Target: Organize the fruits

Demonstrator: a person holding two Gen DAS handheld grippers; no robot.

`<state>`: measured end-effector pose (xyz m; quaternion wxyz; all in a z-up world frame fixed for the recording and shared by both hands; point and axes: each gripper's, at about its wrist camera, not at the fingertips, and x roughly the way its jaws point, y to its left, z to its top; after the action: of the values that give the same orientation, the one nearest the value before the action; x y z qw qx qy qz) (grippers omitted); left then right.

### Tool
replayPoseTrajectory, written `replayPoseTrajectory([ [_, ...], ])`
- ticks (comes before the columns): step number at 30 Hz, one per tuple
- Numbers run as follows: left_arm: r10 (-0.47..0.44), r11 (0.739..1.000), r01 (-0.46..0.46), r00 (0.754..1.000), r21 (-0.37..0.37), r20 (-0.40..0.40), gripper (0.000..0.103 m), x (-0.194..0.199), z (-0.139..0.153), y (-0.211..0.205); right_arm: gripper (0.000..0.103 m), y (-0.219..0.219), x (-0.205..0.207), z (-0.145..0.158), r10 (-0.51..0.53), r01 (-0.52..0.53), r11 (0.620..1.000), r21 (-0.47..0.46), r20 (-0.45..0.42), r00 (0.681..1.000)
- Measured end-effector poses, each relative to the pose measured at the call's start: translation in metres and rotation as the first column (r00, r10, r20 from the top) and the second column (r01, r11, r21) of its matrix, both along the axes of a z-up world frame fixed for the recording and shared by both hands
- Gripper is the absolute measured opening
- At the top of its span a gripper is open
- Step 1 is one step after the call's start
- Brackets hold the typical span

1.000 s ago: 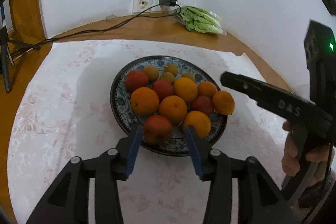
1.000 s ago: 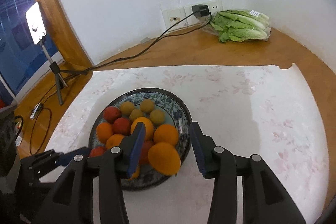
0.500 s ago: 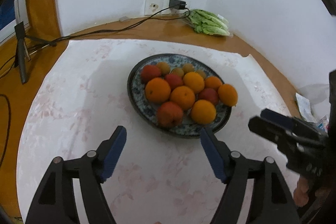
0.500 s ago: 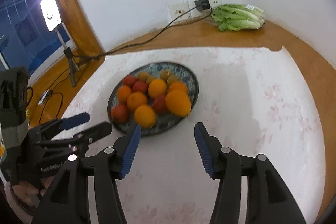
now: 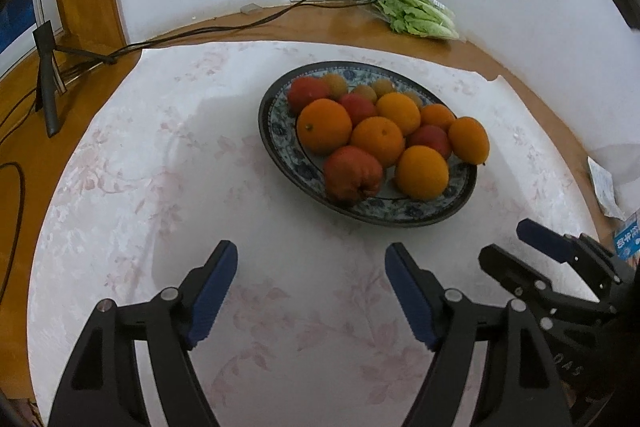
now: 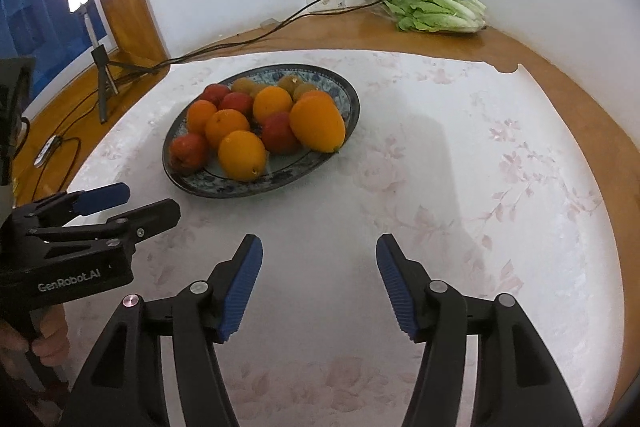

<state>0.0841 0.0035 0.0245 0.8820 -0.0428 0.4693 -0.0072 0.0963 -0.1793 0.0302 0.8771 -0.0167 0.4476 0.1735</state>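
Left wrist view: the plate [image 5: 276, 123], dark-rimmed with a blue floral pattern, sits on the white cloth [image 5: 160, 155] and is heaped with fruit. The oranges [image 5: 324, 126] are bright and smooth, one showing its stem dimple; among them lie red apples, and the nearest apple [image 5: 352, 174] is lobed, resting by the plate's near rim. Small yellow-brown fruits [image 5: 335, 83] sit at the far side. One orange [image 5: 469, 140] perches on the right rim. The left gripper [image 5: 310, 291] hovers short of the plate with its jaws spread and nothing between the blue pads. The right gripper [image 5: 516, 247] shows at the lower right, also clear of the plate.

In the right wrist view the right gripper [image 6: 318, 283] has its jaws opening, empty, over bare cloth near the plate [image 6: 348, 115]. The left gripper [image 6: 140, 201] lies to the left, held by a hand [image 6: 48, 343]. Lettuce [image 6: 438, 9] lies by the wall.
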Motion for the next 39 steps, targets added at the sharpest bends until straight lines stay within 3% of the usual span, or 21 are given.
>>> replayPoseTrajectory([
  [39, 0.021, 0.999, -0.022, 1.0, 0.03, 0.007, 0.079, -0.003, -0.005, -0.004, 0.068, 0.011, -0.004, -0.008, -0.02, 0.02, 0.999, -0.037, 0.01, 1.0],
])
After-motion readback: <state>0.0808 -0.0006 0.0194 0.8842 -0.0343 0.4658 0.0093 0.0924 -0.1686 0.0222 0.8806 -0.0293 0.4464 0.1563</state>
